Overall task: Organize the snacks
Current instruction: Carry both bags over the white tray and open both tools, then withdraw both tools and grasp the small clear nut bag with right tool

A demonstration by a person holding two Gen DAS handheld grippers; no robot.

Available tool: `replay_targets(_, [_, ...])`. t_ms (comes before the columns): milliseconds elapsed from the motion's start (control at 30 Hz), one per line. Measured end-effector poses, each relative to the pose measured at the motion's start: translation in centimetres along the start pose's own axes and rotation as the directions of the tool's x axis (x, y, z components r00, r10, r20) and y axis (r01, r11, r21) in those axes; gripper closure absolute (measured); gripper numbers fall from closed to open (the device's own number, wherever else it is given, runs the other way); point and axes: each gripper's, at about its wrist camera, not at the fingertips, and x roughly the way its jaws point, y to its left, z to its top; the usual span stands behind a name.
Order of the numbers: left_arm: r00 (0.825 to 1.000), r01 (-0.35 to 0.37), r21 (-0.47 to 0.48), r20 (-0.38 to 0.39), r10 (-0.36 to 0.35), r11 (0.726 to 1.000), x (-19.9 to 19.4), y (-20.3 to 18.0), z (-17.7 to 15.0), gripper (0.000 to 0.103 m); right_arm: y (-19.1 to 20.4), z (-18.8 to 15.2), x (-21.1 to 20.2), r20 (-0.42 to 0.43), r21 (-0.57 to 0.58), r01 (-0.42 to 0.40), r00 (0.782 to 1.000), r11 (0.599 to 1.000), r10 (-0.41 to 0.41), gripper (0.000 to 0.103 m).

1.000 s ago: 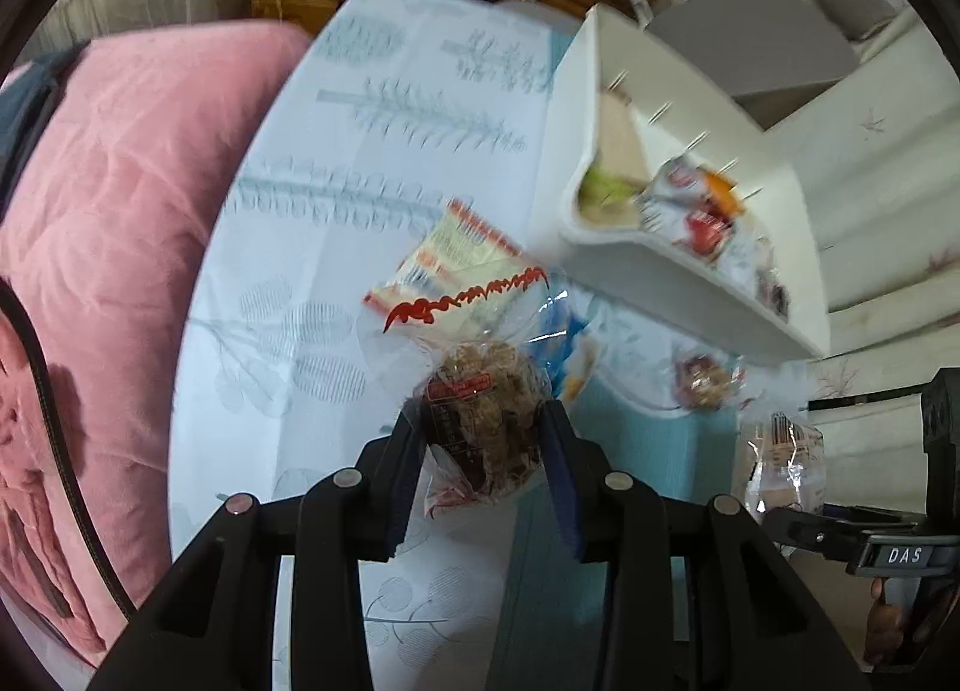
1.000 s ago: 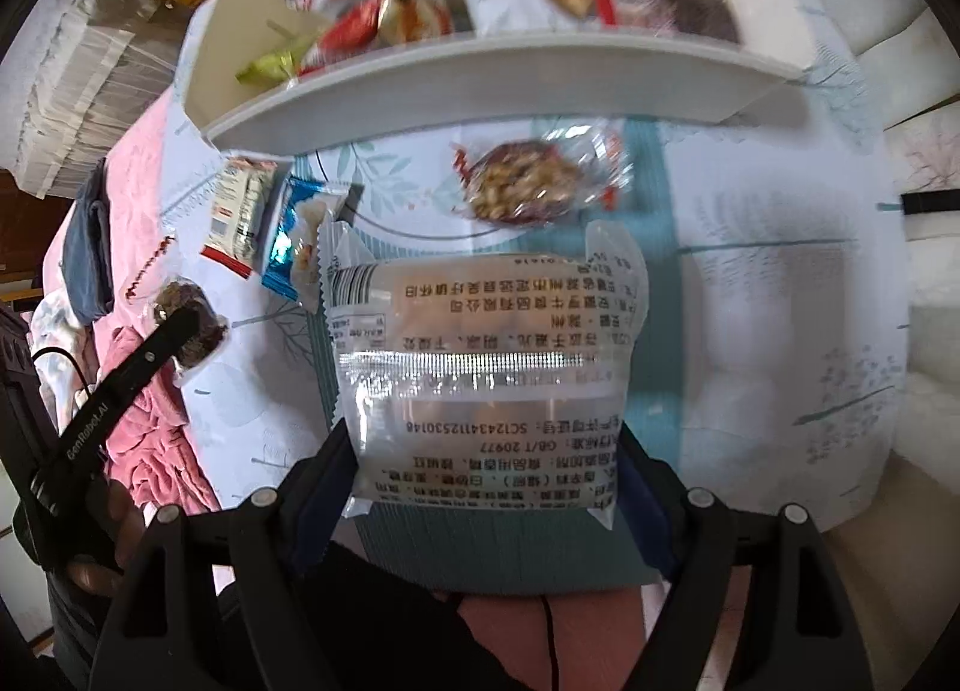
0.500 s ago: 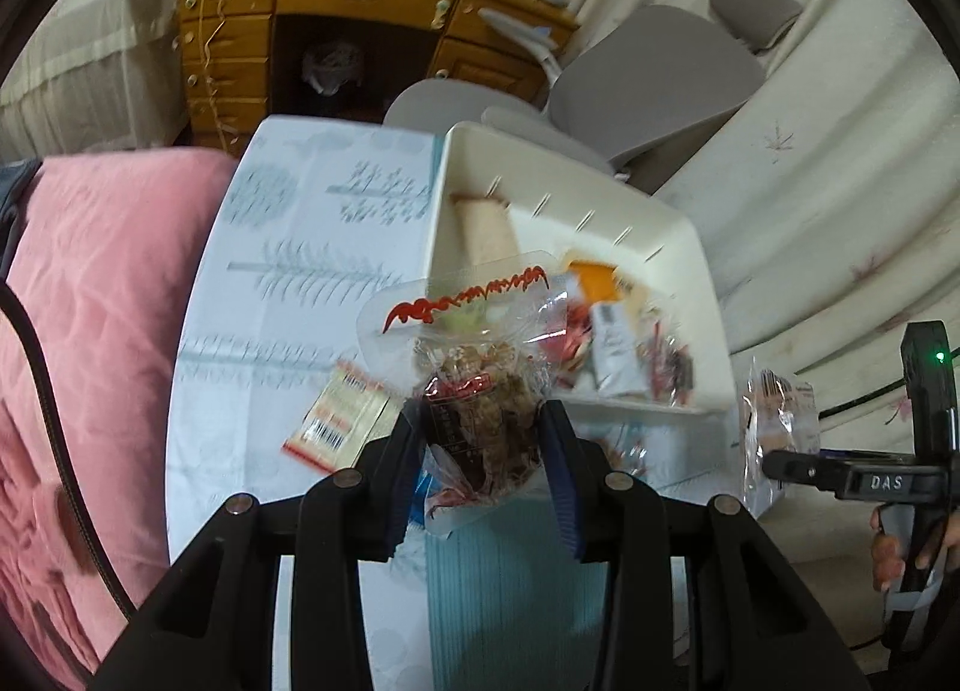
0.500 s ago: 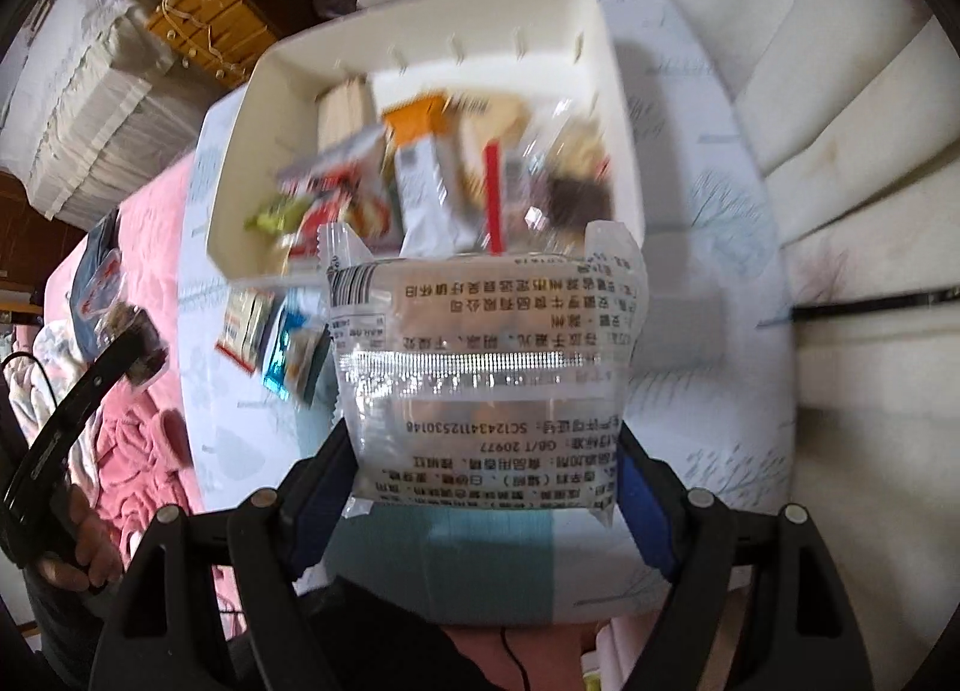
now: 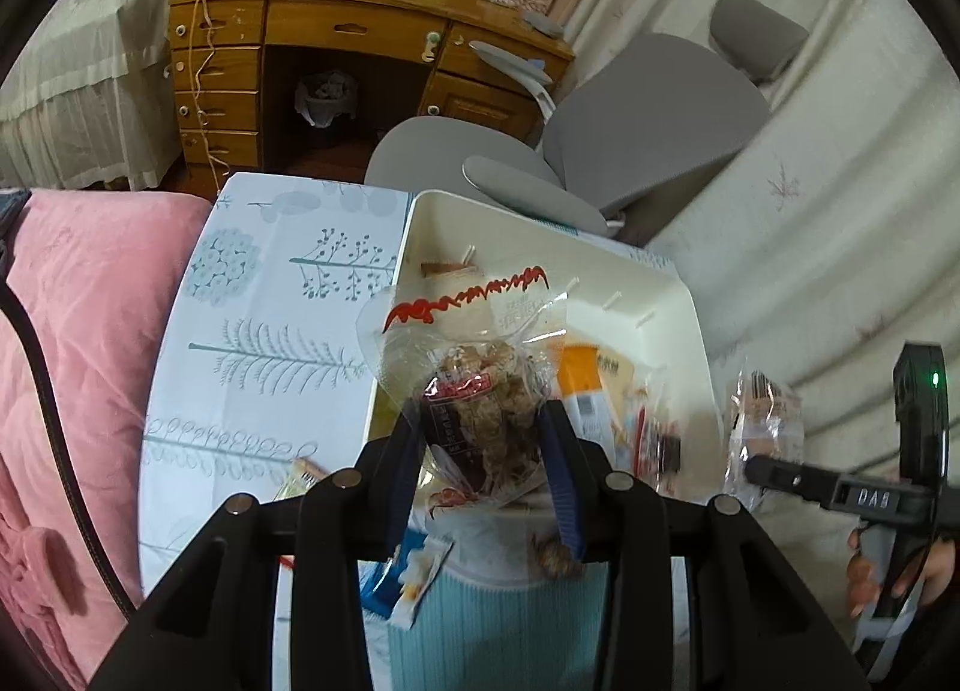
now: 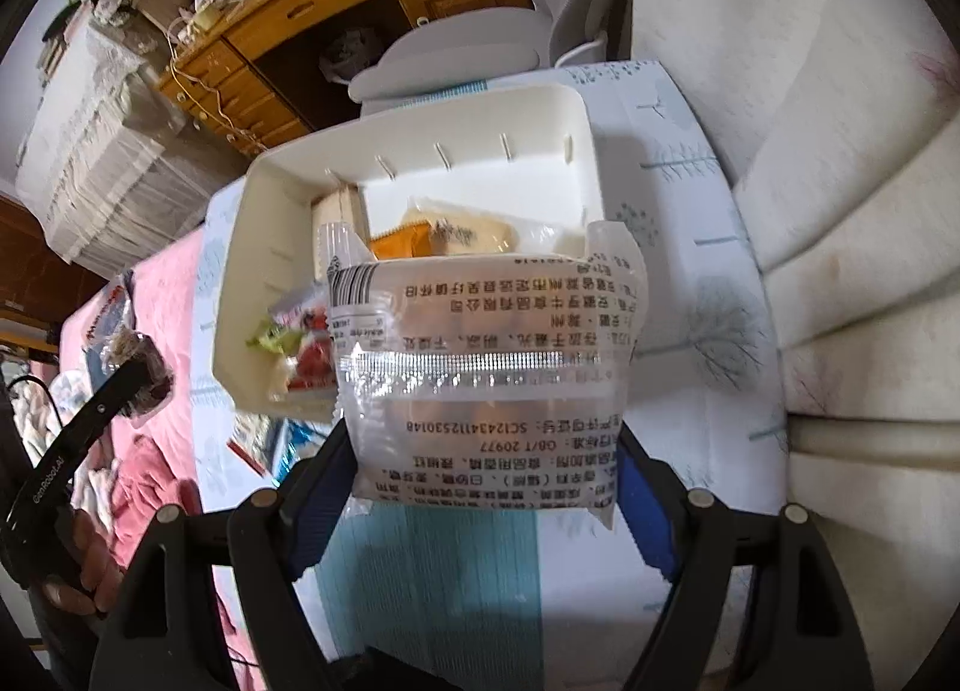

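My left gripper [image 5: 480,469] is shut on a clear bag of brown crunchy snack [image 5: 480,403] with a red jagged top edge. It hangs over the near left part of the white bin [image 5: 672,295], which holds several snack packs. My right gripper [image 6: 486,469] is shut on a wide clear pack with printed text [image 6: 486,355], held above the bin's [image 6: 240,247] near edge. The left wrist view shows the right gripper [image 5: 780,472] and its pack [image 5: 762,421] at the right. In the right wrist view the left gripper [image 6: 129,373] sits at the left.
Loose packs lie on the patterned tablecloth before the bin: a blue one [image 5: 402,577], an orange-red one [image 5: 300,475] and a nut snack [image 5: 555,559]. A pink blanket [image 5: 78,361] borders the table's left. A grey chair [image 5: 648,121] and wooden desk [image 5: 336,43] stand behind.
Both grippers have risen and tilted up with their packs still held. The bin, first seen side-on from below its rim, now shows from above with its contents visible.
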Motion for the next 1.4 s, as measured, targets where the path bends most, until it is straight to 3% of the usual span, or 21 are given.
replay_targets(200, [1.0, 0.025, -0.014, 0.011, -0.025, 1.0, 1.4, -0.8, 0.9, 0.065, -0.2, 1.4, 1.6, 0.02, 0.037, -0.068, 0.998, 0.997, 0.067, 0.021])
replay_targets(333, [1.0, -0.002, 0.019, 0.02, 0.001, 1.0, 1.6, -1.5, 1.0, 0.04, -0.4, 2.0, 2.5, 0.021, 0.048, -0.097, 0.995, 0.994, 0.097, 0.017])
replay_targets(567, [1.0, -0.029, -0.015, 0.003, 0.029, 0.999, 1.6, -0.9, 0.9, 0.033, -1.0, 2.1, 2.8, 0.028, 0.066, -0.116, 0.993, 0.991, 0.114, 0.014])
replay_targets(1100, [0.997, -0.079, -0.054, 0.002, 0.079, 0.995, -1.7, -0.7, -3.1, 0.031, -1.5, -1.3, 1.4, 0.013, 0.092, -0.174, 0.985, 0.98, 0.173, 0.014])
replay_targets(1400, [0.993, -0.114, -0.091, -0.016, 0.113, 0.989, -3.1, -0.4, -6.8, 0.031, -2.5, -4.3, 1.0, -0.01, 0.17, -0.212, 0.976, 0.962, 0.217, 0.014])
